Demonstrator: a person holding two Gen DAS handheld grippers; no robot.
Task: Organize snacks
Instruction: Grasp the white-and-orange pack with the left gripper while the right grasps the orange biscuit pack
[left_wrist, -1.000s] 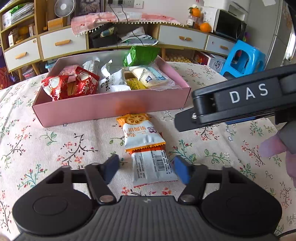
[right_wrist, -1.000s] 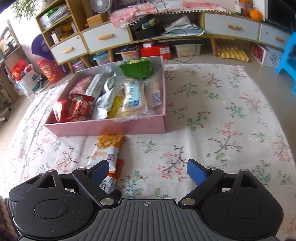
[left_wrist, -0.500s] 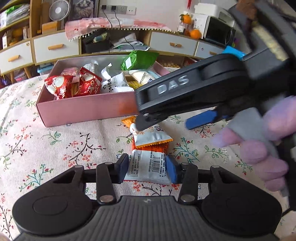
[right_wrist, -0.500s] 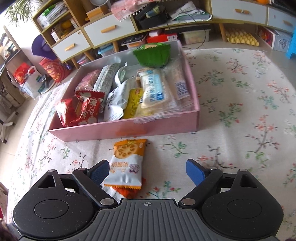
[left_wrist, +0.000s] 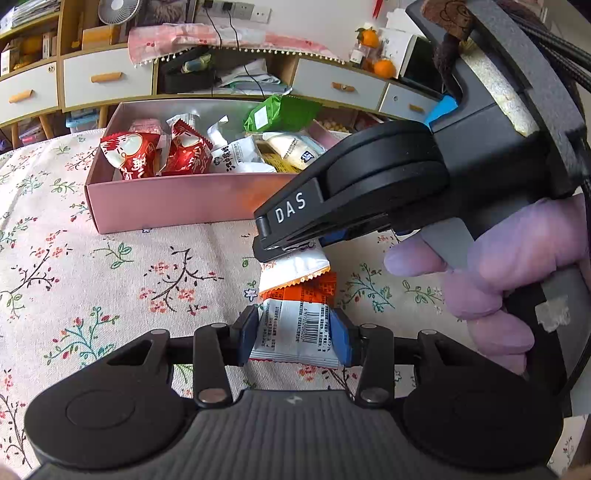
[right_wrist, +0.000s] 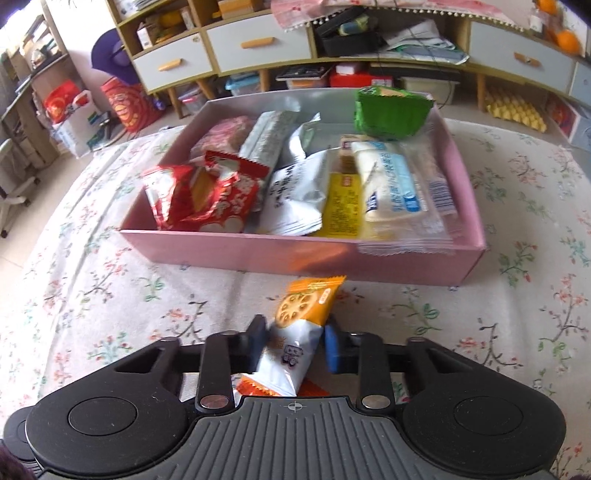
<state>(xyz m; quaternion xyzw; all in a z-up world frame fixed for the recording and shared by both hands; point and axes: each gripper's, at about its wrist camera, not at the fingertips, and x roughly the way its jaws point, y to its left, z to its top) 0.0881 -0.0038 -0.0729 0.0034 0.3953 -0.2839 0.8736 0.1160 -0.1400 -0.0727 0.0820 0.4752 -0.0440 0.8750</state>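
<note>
left gripper (left_wrist: 293, 334): jaws pinching barcode packet (left_wrist: 297, 332)
right gripper (right_wrist: 295, 347): jaws pinching biscuit packet (right_wrist: 295, 332)
advice: lift apart, clear box (right_wrist: 369, 258) wall, drop inside.

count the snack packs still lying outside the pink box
2: an orange biscuit pack in the right hand-held gripper, and a barcode-side pack in the left hand-held gripper, both before the pink box.

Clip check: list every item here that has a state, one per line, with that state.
Left gripper: shut on barcode packet.
Right gripper: shut on biscuit packet.
Barcode packet: on the cloth, between the fingers.
Biscuit packet: tilted, overlapping the barcode packet.
Pink box: open, full of snacks.
Green packet: in the box, leaning on the far wall.
</note>
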